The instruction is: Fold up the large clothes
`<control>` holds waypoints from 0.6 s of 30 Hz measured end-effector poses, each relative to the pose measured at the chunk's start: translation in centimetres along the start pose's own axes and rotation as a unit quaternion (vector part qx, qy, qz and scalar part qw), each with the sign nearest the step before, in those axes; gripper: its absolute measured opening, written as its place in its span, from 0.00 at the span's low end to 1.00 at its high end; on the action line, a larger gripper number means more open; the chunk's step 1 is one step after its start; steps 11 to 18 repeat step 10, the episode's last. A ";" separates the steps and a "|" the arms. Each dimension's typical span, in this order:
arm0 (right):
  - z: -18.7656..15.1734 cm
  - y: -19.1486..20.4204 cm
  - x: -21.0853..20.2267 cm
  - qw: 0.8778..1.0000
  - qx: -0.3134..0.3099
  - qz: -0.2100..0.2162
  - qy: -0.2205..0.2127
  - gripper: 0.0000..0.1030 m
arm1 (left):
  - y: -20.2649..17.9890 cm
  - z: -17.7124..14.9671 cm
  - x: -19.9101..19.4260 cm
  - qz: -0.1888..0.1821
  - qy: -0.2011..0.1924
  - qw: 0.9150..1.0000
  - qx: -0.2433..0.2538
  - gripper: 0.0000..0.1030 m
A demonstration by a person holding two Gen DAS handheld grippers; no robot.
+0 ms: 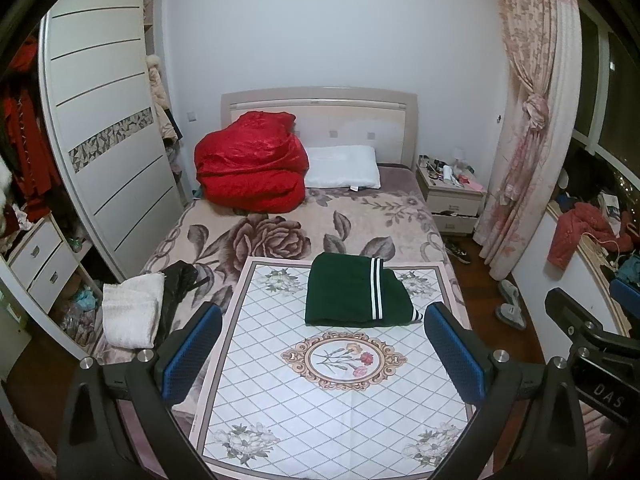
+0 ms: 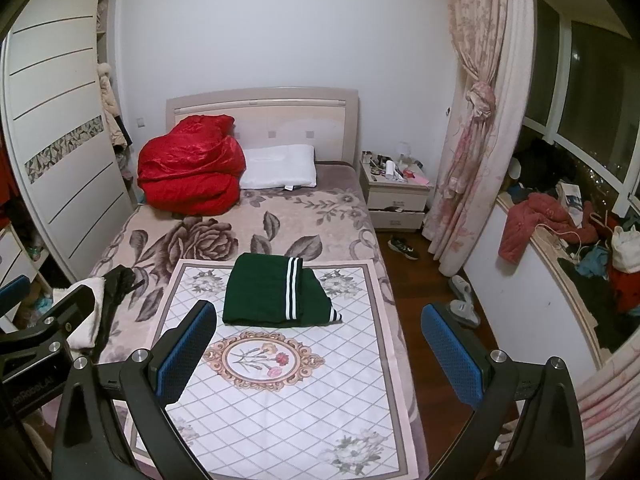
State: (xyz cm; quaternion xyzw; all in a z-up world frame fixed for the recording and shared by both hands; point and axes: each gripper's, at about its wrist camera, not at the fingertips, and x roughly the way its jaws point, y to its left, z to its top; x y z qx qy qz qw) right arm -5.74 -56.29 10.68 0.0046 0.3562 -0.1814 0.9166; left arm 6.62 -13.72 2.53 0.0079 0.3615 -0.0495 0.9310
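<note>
A dark green garment with white stripes [image 1: 356, 294] lies folded into a compact rectangle on the far half of a white diamond-patterned mat [image 1: 320, 408] on the bed; it also shows in the right wrist view [image 2: 276, 292]. My left gripper [image 1: 324, 354] is open and empty, held above the mat's near half, short of the garment. My right gripper [image 2: 320, 354] is open and empty, above the mat's right edge [image 2: 384, 360]. The right gripper's body shows in the left wrist view [image 1: 592, 344].
A folded white towel [image 1: 130, 314] and a black garment [image 1: 176, 292] lie on the bed's left side. A red quilt [image 1: 252, 168] and white pillow [image 1: 344, 168] sit by the headboard. A wardrobe [image 1: 108, 120] stands left, nightstand [image 1: 452, 196], curtain and shoes right.
</note>
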 end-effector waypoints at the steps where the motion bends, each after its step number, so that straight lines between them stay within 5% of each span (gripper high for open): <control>1: 0.0 -0.1 0.0 1.000 0.000 0.000 0.000 1.00 | 0.0 0.1 0.0 0.000 0.000 1.000 -0.001 1.00; 18: -0.2 0.0 -0.1 1.000 0.002 0.001 0.000 1.00 | 0.7 -0.3 -0.5 0.005 -0.003 1.000 -0.003 1.00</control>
